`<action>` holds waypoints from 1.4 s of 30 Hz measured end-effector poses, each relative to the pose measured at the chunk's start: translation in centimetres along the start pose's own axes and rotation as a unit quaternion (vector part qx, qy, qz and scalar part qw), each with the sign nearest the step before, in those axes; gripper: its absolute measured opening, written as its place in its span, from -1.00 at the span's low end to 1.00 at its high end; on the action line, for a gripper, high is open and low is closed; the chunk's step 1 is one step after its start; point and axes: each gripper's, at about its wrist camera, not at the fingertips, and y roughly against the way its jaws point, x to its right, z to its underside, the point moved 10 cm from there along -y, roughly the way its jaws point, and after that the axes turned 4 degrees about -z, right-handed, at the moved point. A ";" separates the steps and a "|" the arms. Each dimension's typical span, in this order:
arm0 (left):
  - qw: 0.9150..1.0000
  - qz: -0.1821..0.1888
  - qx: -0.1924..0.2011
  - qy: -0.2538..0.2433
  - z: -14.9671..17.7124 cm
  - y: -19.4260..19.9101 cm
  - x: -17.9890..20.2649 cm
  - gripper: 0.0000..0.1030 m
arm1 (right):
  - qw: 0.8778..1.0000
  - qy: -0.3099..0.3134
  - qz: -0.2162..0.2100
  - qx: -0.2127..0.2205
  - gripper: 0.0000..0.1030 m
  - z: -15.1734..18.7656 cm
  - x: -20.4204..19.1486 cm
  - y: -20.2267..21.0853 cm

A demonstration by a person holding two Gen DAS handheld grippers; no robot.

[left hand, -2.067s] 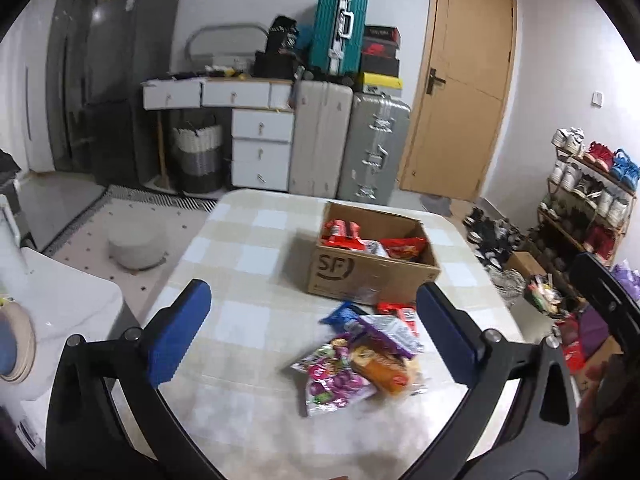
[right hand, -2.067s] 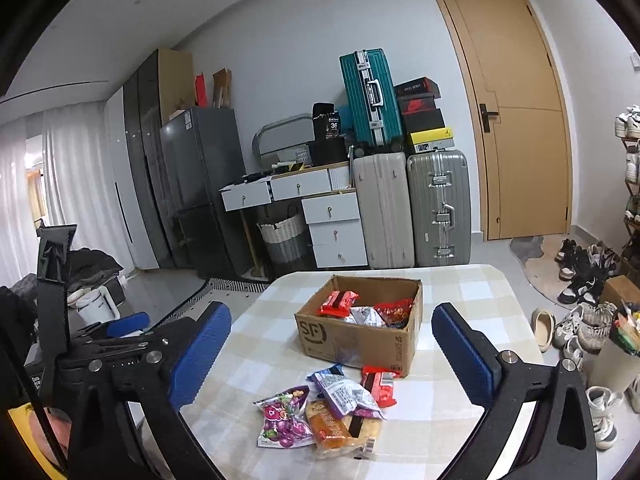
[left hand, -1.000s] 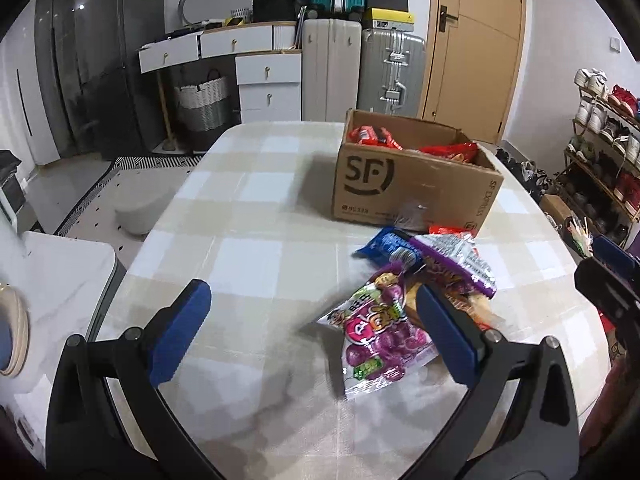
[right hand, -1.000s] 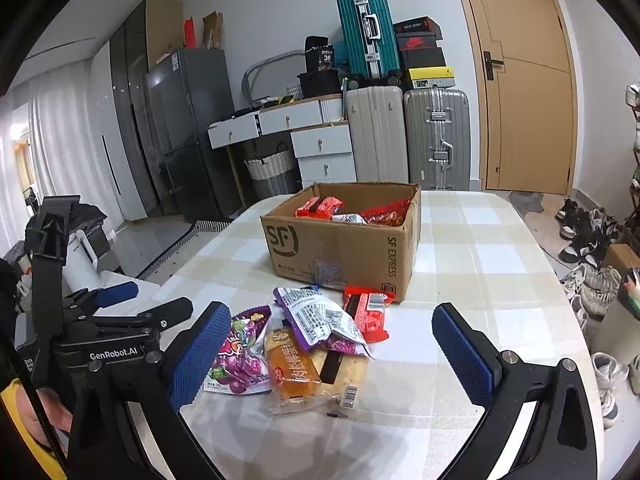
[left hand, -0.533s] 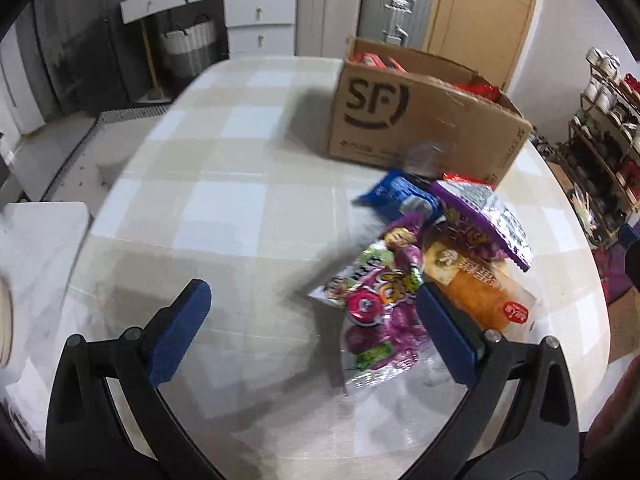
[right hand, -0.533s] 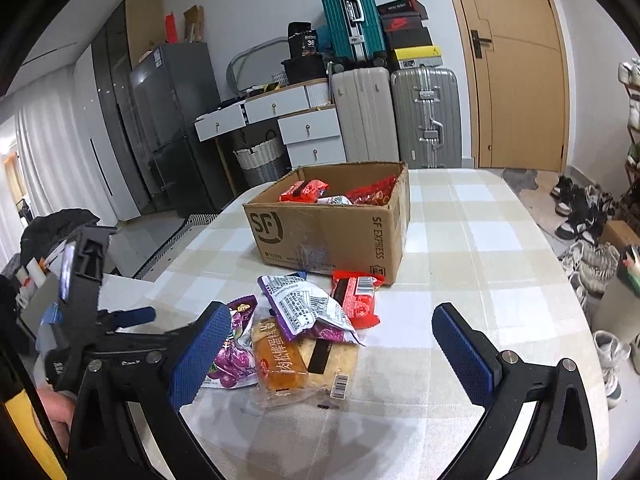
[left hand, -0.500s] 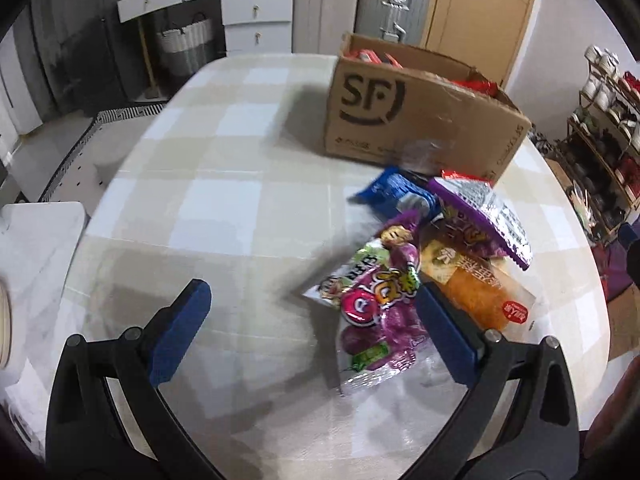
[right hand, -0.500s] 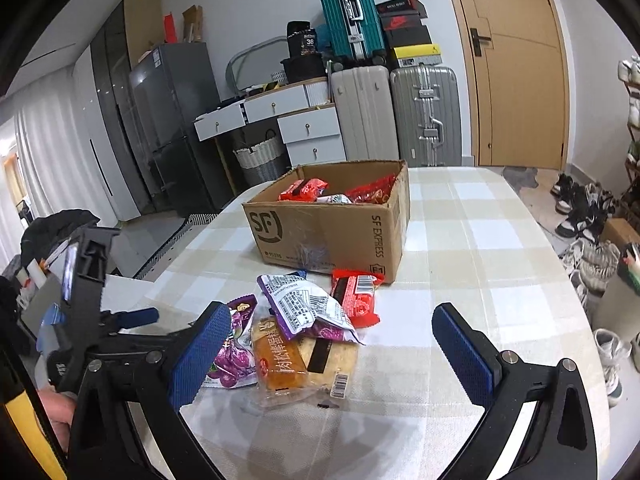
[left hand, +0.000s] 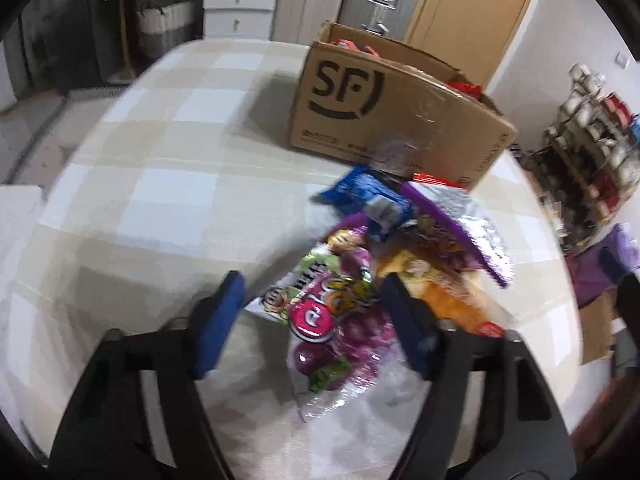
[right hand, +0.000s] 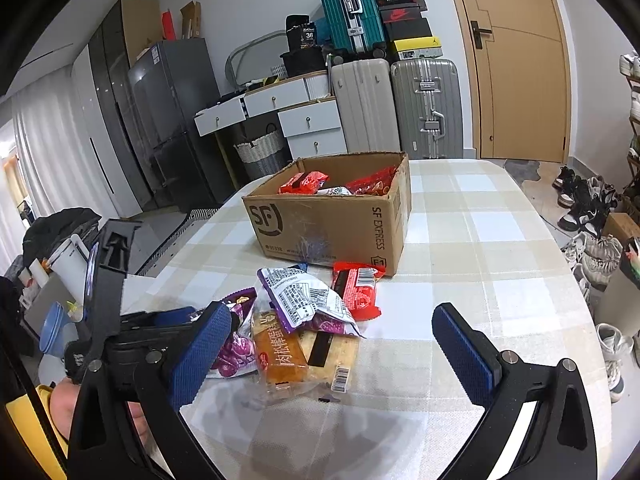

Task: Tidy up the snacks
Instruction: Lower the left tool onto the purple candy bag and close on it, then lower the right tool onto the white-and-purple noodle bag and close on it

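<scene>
The left tongs (left hand: 312, 312), half closed, are being shut around the purple plastic candy bag (left hand: 332, 320); a firm pinch is needed next, then the brown cardboard box (left hand: 384, 116). The right tongs (right hand: 332, 344) are spread, empty.

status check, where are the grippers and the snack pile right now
Left gripper closing around the purple candy bag, pads not yet pressing. Right gripper open, empty. Other snacks overlap the bag; box beyond.

A lived-in home, plainly. Ahead of the right gripper (right hand: 332, 344): a checked-cloth bench (right hand: 480, 240), then hard-shell suitcases (right hand: 424, 108) stacked beside a white drawer unit (right hand: 308, 124), shoeboxes (right hand: 404, 20) on top. Dark fridge (right hand: 172, 120) and woven laundry basket (right hand: 260, 152) off to its left, wooden door (right hand: 520, 60) and scattered shoes (right hand: 588, 208) off to its right.
</scene>
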 end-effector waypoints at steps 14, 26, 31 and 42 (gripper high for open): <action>1.000 0.023 -0.018 0.006 0.9 0.4 -1.3 -0.22 | 1.000 -0.007 0.003 -0.012 0.99 0.5 -0.1 -0.4; 0.999 0.031 -0.017 0.013 1.1 1.4 -2.3 -0.44 | 1.000 -0.011 0.010 -0.019 0.99 0.6 0.1 -1.3; 0.999 0.037 -0.001 0.016 0.8 2.8 -2.6 -0.44 | 1.000 -0.022 0.008 -0.021 0.99 0.6 0.2 -1.5; 0.993 0.078 0.039 0.076 -0.2 7.5 -6.7 -0.44 | 0.998 -0.035 -0.045 -0.011 0.99 -0.6 -0.1 -2.0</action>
